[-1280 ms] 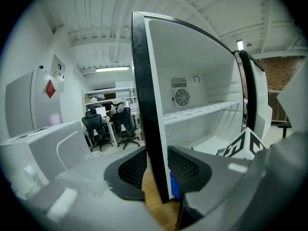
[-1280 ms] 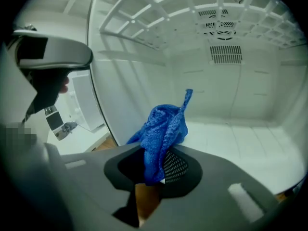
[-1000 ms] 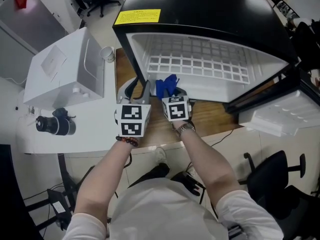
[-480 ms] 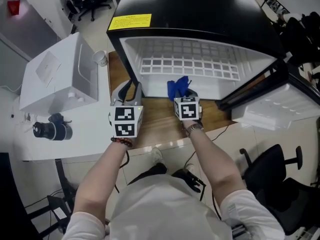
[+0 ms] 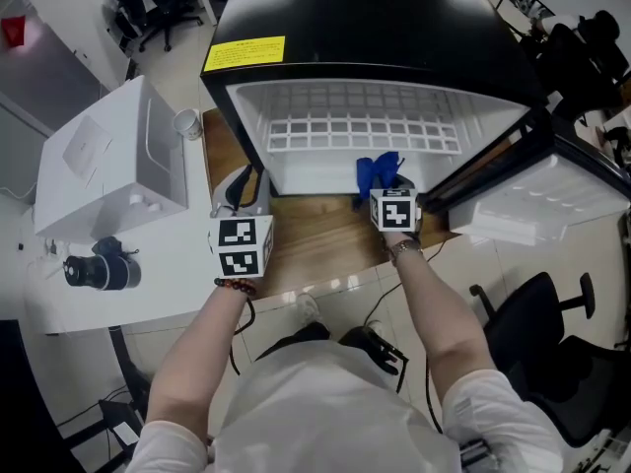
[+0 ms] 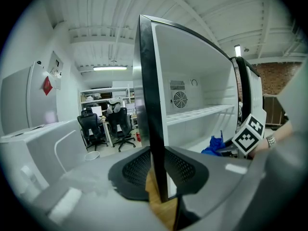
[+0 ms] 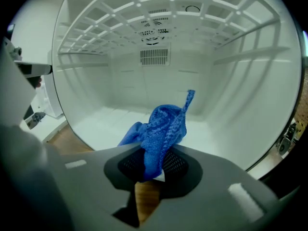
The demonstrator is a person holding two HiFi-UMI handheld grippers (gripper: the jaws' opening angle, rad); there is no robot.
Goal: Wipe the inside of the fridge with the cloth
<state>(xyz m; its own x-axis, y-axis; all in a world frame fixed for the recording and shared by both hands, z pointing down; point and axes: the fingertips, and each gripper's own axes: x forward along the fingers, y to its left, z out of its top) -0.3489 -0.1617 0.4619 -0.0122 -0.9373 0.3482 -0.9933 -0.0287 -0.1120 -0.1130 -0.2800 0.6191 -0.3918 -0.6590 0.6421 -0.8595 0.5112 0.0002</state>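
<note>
Cloth (image 7: 162, 124), clenched in the right tongs (image 7: 150, 170), is hovering at the fridge (image 5: 375, 28) mouth for wiping, while the left tongs (image 6: 156, 170), just closing, are seemingly clamping its side wall (image 6: 150, 95) steady.

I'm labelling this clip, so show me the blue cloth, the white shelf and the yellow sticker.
blue cloth (image 7: 162, 128): right gripper view, its bunched middle above the jaws.
white shelf (image 5: 365, 132): head view, middle of its grid.
yellow sticker (image 5: 244, 54): head view, its centre.
</note>
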